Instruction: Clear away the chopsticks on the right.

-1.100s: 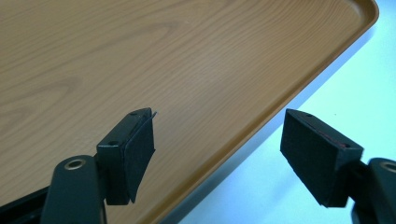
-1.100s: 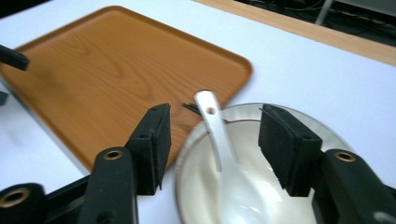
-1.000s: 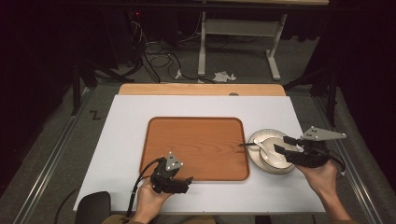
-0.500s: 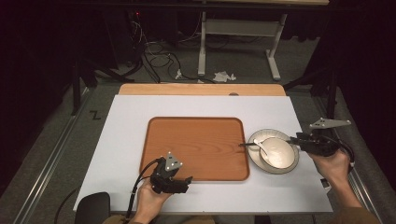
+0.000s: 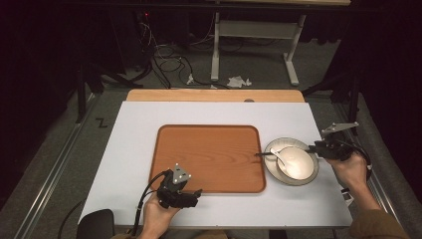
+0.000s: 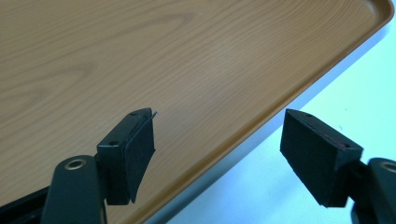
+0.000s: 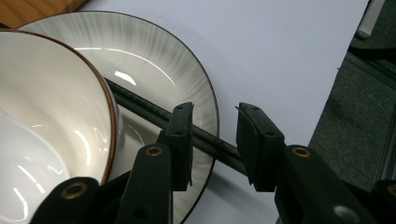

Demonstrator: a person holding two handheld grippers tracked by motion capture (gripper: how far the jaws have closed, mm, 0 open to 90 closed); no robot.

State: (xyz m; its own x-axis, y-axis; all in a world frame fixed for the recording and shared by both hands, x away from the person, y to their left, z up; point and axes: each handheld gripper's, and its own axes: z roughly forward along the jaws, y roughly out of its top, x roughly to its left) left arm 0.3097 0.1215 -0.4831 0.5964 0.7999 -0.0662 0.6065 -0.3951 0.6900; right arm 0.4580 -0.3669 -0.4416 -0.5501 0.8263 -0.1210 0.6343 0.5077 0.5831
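high view, right gripper (image 5: 314, 148) now at plate (image 5: 272, 170) edge, jaws just narrowed around chopsticks (image 7: 140, 108), left gripper (image 5: 195, 195) released

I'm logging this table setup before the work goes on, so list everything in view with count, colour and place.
Tray: one, brown wood grain, centre of the table.
Plate: one, grey with a dark rim, just right of the tray.
Bowl: one, cream inside with a brown rim, on the plate.
Spoon: one, pale, resting in the bowl.
Chopsticks: dark, count unclear, lying across the plate beside the bowl.
Table: one, white top with a wooden strip at the far edge.
Left gripper: black, open over the tray's near edge.
Right gripper: black, jaws just closing, the chopsticks between them, pads not clearly pressing.
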